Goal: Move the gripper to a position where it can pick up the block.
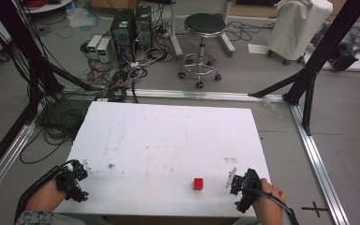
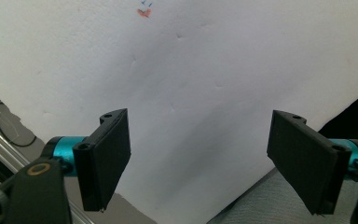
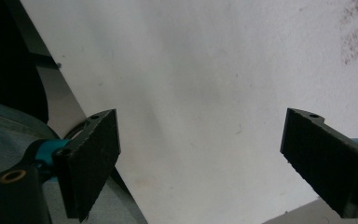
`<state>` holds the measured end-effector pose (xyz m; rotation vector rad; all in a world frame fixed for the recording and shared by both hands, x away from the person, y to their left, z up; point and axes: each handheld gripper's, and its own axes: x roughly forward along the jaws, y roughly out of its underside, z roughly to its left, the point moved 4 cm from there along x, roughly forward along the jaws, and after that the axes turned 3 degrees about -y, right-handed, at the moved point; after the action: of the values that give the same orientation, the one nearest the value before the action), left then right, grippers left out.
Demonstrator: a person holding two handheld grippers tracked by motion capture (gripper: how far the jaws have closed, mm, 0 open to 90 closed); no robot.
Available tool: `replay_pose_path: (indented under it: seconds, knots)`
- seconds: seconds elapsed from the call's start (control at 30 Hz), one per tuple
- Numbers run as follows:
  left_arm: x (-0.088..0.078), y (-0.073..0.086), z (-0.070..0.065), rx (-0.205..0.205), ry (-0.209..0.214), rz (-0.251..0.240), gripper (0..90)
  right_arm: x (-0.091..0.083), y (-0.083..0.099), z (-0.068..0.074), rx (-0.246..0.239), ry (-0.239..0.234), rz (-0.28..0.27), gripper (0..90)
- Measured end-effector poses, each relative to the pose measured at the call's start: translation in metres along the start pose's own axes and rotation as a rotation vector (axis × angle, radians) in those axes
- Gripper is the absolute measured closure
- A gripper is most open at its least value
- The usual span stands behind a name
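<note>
The white worktop (image 1: pixel 168 140) lay nearly bare, one slab on a metal frame, its surface smudged here and there. Beyond it, toward twelve o'clock, stood one black stool (image 1: pixel 202 42) and a tangle of cables, well apart from the work.

Two grippers sat at the near edge, one in each hand. The left gripper (image 1: pixel 85 180) rested at about eight o'clock on the worktop, its fingers (image 2: pixel 103 158) spread wide with nothing but white surface between them. The right gripper (image 1: pixel 231 179) sat at about five o'clock, its fingers (image 3: pixel 91 163) likewise released and empty. I took this for a waiting pose, both held back at the corners.

One small red cube (image 1: pixel 198 183) sat alone near six o'clock, just beside the right gripper at its nine o'clock, untouched. It looked placed within easy reach of that hand.
</note>
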<state>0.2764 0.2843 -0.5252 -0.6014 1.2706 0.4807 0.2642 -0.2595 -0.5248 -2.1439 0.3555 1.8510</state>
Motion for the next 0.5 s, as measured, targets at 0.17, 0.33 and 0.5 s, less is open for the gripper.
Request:
replay_pose_path:
  seconds: [0.17, 0.33, 0.5]
  knots:
    - [0.000, 0.000, 0.000, 0.000, 0.002, 0.000, 21.6, -0.001, -0.010, 0.003, -0.060, -0.028, -0.007, 11.2]
    - [0.000, 0.000, 0.000, -0.001, 0.001, 0.001, 21.6, -0.003, -0.022, 0.004, -0.106, -0.036, -0.021, 11.2]
    - [0.001, 0.000, 0.000, -0.003, 0.004, 0.002, 21.7, -0.004, -0.035, 0.006, -0.141, -0.036, -0.022, 11.3]
